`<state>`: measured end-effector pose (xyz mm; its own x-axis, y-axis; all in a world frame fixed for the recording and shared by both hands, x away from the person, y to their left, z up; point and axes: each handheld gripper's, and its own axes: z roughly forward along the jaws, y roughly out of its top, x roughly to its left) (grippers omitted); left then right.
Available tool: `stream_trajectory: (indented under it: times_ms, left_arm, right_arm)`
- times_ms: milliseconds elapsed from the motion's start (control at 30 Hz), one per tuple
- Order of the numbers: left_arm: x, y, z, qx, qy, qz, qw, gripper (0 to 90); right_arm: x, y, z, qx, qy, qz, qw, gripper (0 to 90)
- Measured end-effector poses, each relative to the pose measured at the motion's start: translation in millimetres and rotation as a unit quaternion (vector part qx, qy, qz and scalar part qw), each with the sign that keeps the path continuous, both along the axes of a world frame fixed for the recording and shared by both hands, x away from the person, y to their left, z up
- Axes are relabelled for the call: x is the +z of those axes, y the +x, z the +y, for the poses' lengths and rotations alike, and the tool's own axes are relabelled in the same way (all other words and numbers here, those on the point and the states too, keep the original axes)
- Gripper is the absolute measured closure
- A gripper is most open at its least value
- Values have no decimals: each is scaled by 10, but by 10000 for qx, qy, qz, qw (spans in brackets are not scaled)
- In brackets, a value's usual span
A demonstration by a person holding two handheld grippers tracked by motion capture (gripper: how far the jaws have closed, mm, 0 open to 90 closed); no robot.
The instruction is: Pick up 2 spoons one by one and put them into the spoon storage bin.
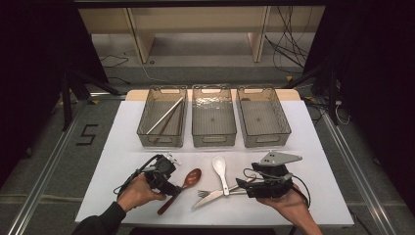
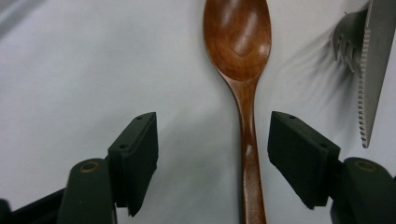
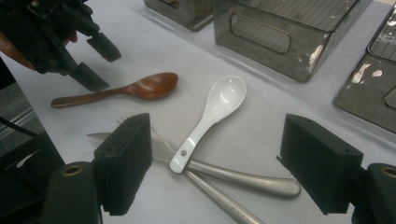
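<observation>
A brown wooden spoon [image 1: 188,180] [image 2: 238,37] [image 3: 149,86] lies on the white table, bowl toward the bins. My left gripper [image 1: 172,190] [image 2: 212,149] [image 3: 95,63] is low over its handle and open. The handle runs between the jaws, nearer one pad, and neither pad touches it. My right gripper [image 1: 243,187] [image 3: 224,168] stands open and holds nothing, facing a white ceramic spoon [image 1: 220,169] [image 3: 219,102]. That spoon's handle rests on a crossed metal knife [image 1: 210,197] [image 2: 373,70] [image 3: 261,182] and fork [image 1: 201,194] [image 2: 343,42].
Three translucent grey bins stand in a row at the back: left bin [image 1: 161,142] holding two long sticks [image 1: 166,115], middle bin [image 1: 214,139], right bin [image 1: 266,139]. The white table [image 1: 313,161] has bare room at both sides.
</observation>
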<state>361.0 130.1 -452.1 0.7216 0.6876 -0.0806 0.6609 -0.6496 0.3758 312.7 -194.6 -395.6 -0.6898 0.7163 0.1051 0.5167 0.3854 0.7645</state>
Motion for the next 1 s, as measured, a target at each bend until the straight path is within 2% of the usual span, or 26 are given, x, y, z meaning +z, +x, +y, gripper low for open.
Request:
stream_trajectory:
  times_ms: [267,433,633,1000]
  left_arm:
    - [-16,-10,-42,-132,12,104,9999,457]
    - [-77,-17,-94,-232,31,205,9995,530]
    - [-104,-23,-141,-447,133,213,9987,646]
    - [-116,-25,-128,-506,193,101,9985,760]
  right_arm:
    - [2,-8,20,26,-34,0,10000,259]
    - [6,-12,33,50,-54,-11,10000,259]
    - [6,-13,33,55,-54,-12,10000,260]
    - [10,-19,40,61,-74,-17,10000,261]
